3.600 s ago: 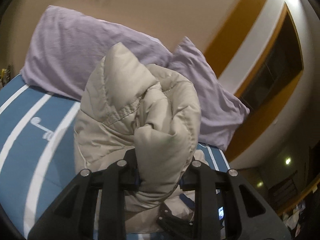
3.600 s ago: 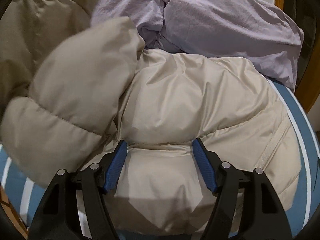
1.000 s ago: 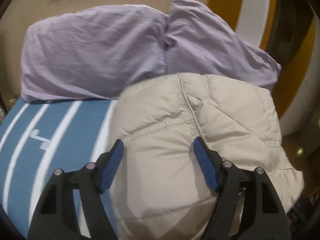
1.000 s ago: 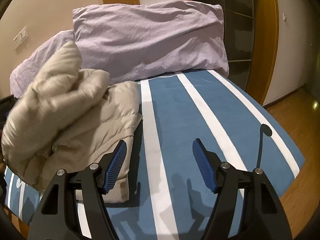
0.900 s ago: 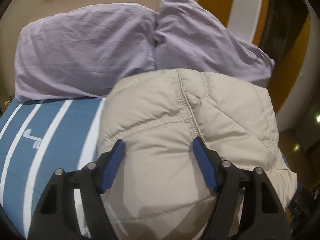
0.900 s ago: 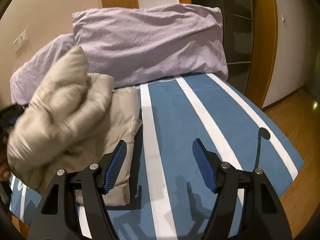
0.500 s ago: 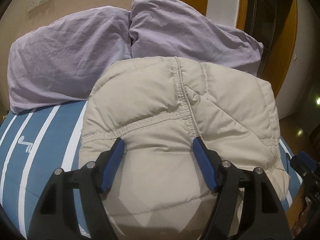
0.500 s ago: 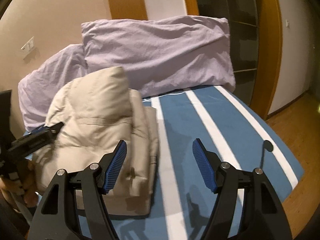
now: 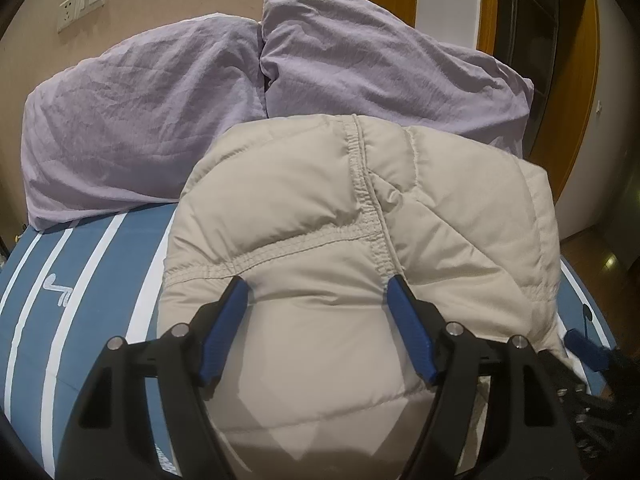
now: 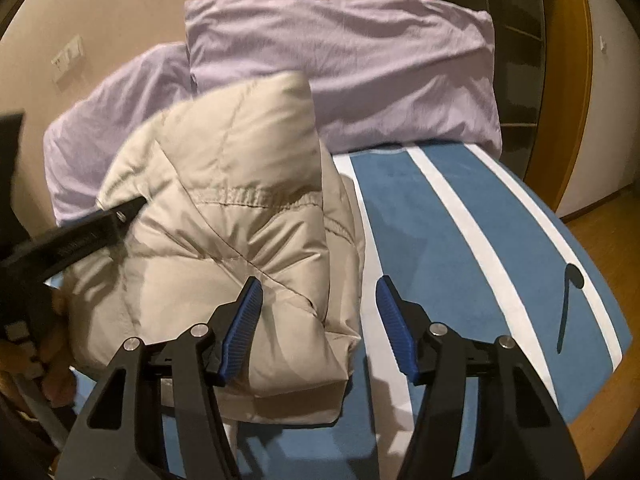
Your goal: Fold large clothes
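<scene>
A beige puffer jacket (image 9: pixel 340 248) lies folded in a thick bundle on the blue bed with white stripes (image 9: pixel 80 280). My left gripper (image 9: pixel 316 292) is open, its blue pads wide apart over the near edge of the bundle, holding nothing. In the right wrist view the same jacket (image 10: pixel 240 216) sits at the left, and my right gripper (image 10: pixel 318 292) is open, straddling the bundle's right edge just above the bed (image 10: pixel 460 240). The left gripper's black finger (image 10: pixel 92 228) shows against the jacket's left side.
Two lilac pillows (image 9: pixel 160 120) (image 9: pixel 380 68) lean against the wall behind the jacket. A wooden door frame (image 10: pixel 568 80) and wood floor (image 10: pixel 608 216) lie to the right of the bed. Wall sockets (image 9: pixel 82 2) are at the upper left.
The jacket bundle has settled flat on the bed. The right gripper has moved left, toward the bundle's right edge. Both grippers stayed open.
</scene>
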### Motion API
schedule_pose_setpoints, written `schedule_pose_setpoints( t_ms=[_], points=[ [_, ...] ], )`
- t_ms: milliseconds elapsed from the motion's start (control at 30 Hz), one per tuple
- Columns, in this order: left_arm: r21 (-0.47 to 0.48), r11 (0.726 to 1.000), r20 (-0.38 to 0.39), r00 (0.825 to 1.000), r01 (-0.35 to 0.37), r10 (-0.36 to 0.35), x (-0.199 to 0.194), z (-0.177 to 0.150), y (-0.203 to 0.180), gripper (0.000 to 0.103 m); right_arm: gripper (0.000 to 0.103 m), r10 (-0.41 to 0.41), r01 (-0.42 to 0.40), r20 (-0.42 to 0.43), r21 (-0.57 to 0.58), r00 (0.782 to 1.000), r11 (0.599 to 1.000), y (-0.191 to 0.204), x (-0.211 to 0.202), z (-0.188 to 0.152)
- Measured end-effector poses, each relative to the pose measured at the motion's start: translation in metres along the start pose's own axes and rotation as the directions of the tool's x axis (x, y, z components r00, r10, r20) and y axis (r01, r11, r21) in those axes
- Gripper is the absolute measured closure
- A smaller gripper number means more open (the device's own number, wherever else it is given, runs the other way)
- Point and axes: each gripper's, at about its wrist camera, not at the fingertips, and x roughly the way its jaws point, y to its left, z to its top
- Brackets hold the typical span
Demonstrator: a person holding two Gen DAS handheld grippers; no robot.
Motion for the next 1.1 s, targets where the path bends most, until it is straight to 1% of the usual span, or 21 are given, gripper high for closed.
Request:
schedule_pose_setpoints(
  t_ms=[167,267,367,467,567,633,733,800,867,1033,1100],
  points=[
    [0.019,1.0,0.008,1.0,0.011,-0.011,-0.005,0.0,-0.004,0.026,0.043,-0.023,0.023,-0.039,-0.007,0.999,1.0,0.0,0.017,-0.009],
    [0.036,0.999,0.018,1.0,0.019,-0.02,-0.011,0.0,-0.009,0.026,0.043,-0.037,0.036,-0.051,-0.011,0.998,0.999,-0.001,0.023,-0.014],
    [0.03,0.999,0.02,0.999,0.037,-0.037,-0.018,0.004,-0.01,0.026,0.043,-0.041,0.041,-0.058,-0.008,0.997,0.999,-0.002,0.029,-0.018],
    [0.015,0.999,0.032,0.999,0.031,-0.032,-0.025,0.012,-0.006,0.026,0.043,-0.031,0.032,-0.062,0.011,0.998,0.999,-0.006,0.031,-0.02],
    [0.004,1.0,0.058,0.998,-0.012,0.012,-0.03,0.024,0.003,0.026,0.043,-0.026,0.027,-0.059,0.016,0.998,1.0,-0.007,0.031,-0.021],
    [-0.003,0.999,0.061,0.997,-0.044,0.044,-0.029,0.031,0.009,0.025,0.043,-0.024,0.025,-0.057,0.018,0.998,1.0,-0.007,0.031,-0.021],
    [-0.006,0.995,0.059,0.994,-0.095,0.095,-0.022,0.04,0.017,0.025,0.043,-0.017,0.018,-0.057,0.023,0.998,1.0,-0.007,0.032,-0.022],
    [0.01,0.99,0.051,0.988,-0.144,0.143,-0.011,0.042,0.019,0.025,0.043,-0.01,0.011,-0.054,0.029,0.998,1.0,-0.008,0.032,-0.023],
    [0.018,0.986,0.039,0.986,-0.165,0.164,0.0,0.04,0.02,0.022,0.043,-0.003,0.005,-0.053,0.036,0.999,0.999,-0.01,0.033,-0.024],
    [0.068,0.972,0.056,0.974,-0.225,0.221,0.021,0.024,0.012,0.021,0.041,0.001,0.0,-0.03,0.039,1.0,0.999,-0.012,0.027,-0.021],
    [0.062,0.974,0.049,0.976,-0.217,0.214,0.028,0.021,0.013,0.021,0.041,-0.003,0.003,-0.02,0.037,1.0,0.999,-0.012,0.022,-0.018]
  ],
)
